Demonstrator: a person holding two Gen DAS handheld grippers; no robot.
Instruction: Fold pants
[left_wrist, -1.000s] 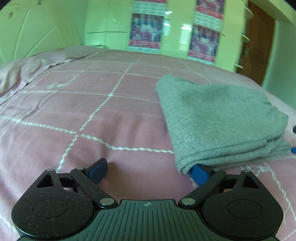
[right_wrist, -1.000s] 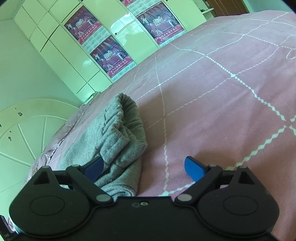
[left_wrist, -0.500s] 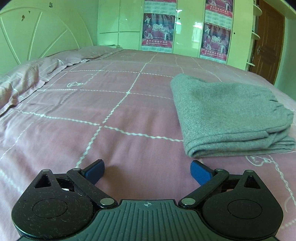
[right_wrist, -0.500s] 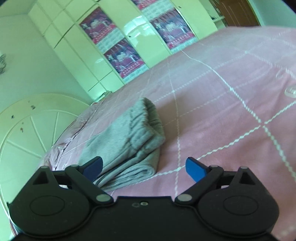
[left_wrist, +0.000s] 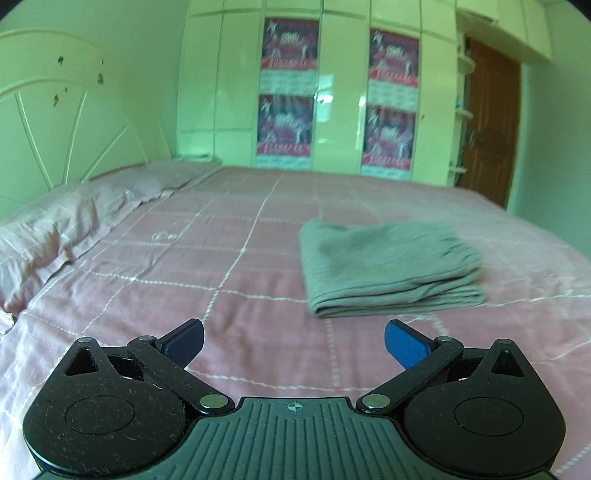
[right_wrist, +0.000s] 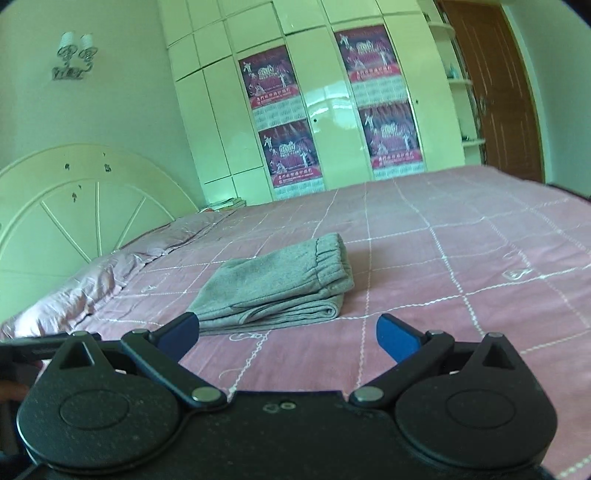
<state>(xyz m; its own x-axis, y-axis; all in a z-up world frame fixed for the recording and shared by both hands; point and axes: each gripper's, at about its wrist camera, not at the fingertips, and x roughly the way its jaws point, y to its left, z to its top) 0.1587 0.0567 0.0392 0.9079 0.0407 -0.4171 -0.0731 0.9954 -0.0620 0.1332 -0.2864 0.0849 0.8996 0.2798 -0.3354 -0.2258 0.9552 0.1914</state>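
Grey pants (left_wrist: 388, 266) lie folded in a flat stack on the pink bed (left_wrist: 229, 288). They also show in the right wrist view (right_wrist: 280, 284), with the elastic waistband at the far end. My left gripper (left_wrist: 293, 341) is open and empty, held above the bed, well short of the pants and to their left. My right gripper (right_wrist: 286, 334) is open and empty, held back from the near edge of the pants. Neither gripper touches the fabric.
Pink pillows (left_wrist: 74, 218) lie along the left by the white headboard (left_wrist: 66, 129). White wardrobe doors with posters (left_wrist: 288, 99) stand behind the bed. A brown door (left_wrist: 487, 125) is at the far right. The left gripper's edge (right_wrist: 33, 349) shows in the right wrist view.
Both grippers have pulled back and risen away from the folded pants. The left finger was at the pants' edge a second ago and is now clear of it.
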